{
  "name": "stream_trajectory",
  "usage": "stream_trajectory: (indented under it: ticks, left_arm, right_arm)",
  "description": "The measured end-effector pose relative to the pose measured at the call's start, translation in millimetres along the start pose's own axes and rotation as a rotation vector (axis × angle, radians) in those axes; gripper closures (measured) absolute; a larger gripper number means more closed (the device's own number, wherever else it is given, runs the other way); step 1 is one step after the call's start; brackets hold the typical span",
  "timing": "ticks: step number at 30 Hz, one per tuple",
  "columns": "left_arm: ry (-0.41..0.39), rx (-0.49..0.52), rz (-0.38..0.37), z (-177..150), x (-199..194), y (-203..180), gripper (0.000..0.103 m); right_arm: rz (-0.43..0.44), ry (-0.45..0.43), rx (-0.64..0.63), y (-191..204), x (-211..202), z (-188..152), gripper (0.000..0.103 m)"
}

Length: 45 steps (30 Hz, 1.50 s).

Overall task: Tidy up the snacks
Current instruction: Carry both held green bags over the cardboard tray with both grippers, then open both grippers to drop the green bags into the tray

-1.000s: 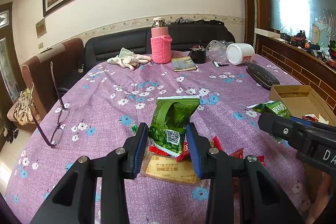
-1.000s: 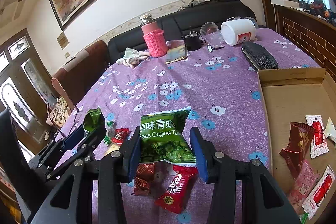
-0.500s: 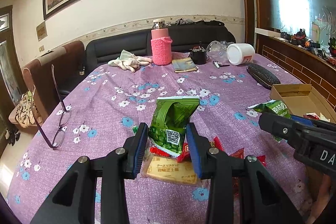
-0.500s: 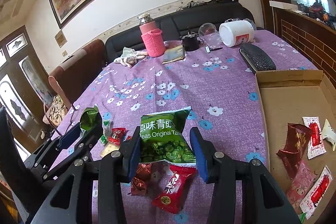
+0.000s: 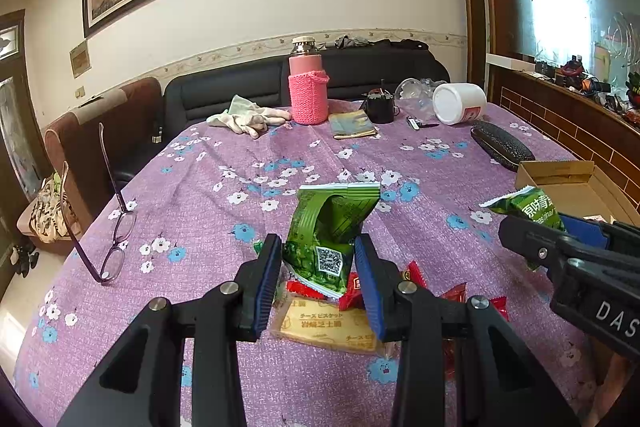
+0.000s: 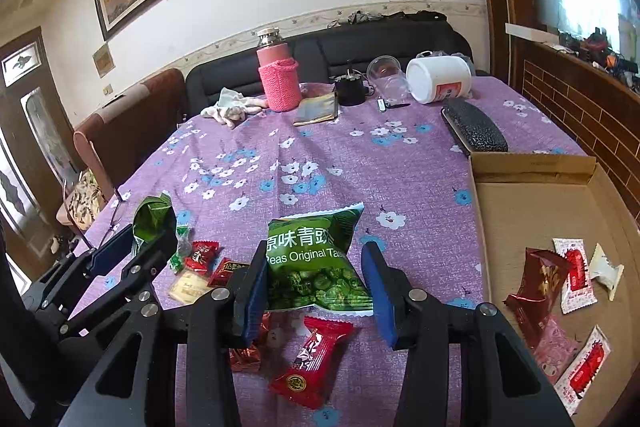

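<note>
My left gripper (image 5: pixel 316 267) is shut on a crumpled green packet with a QR code (image 5: pixel 332 223), held above the purple tablecloth (image 5: pixel 224 195). Under it lie a biscuit packet (image 5: pixel 324 323) and red candies (image 5: pixel 452 295). My right gripper (image 6: pixel 316 275) is shut on a green pea packet (image 6: pixel 312 259), also off the table. A red candy (image 6: pixel 312 359) lies below it. The left gripper (image 6: pixel 132 247) and its green packet (image 6: pixel 154 215) show at the left of the right wrist view. To the right, an open cardboard box (image 6: pixel 532 211) holds several small snacks (image 6: pixel 540 287).
Spectacles (image 5: pixel 116 239) stand at the table's left edge. At the far end are a pink-sleeved bottle (image 5: pixel 308 91), gloves (image 5: pixel 252 117), a black cup (image 5: pixel 380 107), a tipped white jar (image 5: pixel 460 103) and a dark glasses case (image 5: pixel 502 145). A sofa runs behind.
The right gripper has rolled a little with the pea packet still in it. The left gripper and its green packet have stayed put.
</note>
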<state>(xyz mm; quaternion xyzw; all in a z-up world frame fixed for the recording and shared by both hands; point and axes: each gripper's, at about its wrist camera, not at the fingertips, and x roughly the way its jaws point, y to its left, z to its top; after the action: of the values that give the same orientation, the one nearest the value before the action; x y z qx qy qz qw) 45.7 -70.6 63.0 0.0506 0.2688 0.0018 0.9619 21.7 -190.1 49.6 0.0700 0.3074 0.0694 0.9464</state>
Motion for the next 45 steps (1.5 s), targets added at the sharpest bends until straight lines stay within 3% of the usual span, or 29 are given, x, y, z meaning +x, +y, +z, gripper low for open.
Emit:
stream_trajectory:
  ticks: [4,8,17,22,29,35,45]
  left_arm:
    - [-0.001,-0.001,-0.011,-0.1,1.0,-0.5,0.066]
    - [0.014,-0.017,-0.069,1.8,2.6,-4.8,0.066]
    - [0.036,0.094,-0.238,13.6,-17.5,-55.5,0.066]
    - [0.113,0.108,-0.420,26.3,-22.8,-111.3,0.066]
    - [0.223,0.126,-0.672,12.0,-25.2,-198.5,0.066]
    - [0.260,0.173,-0.717,-2.7,-19.3,-218.7,0.066]
    - [0.292,0.169,-0.732,-10.3,-14.4,-216.4,0.066]
  right_arm:
    - [-0.008,-0.014,0.001,-1.7,-4.0,2.5,0.054]
    - [0.004,-0.037,0.043,-14.2,-13.0,9.2,0.054]
    - [-0.049,-0.088,0.347,-113.4,-37.3,27.6,0.055]
    - [-0.108,-0.101,0.516,-179.5,-53.9,28.8,0.055]
    - [-0.141,-0.012,0.660,-239.5,-47.3,16.2,0.055]
    - [-0.177,0.088,0.676,-254.9,-32.5,10.0,0.055]
    - [-0.209,0.137,0.645,-256.4,-26.7,7.2,0.054]
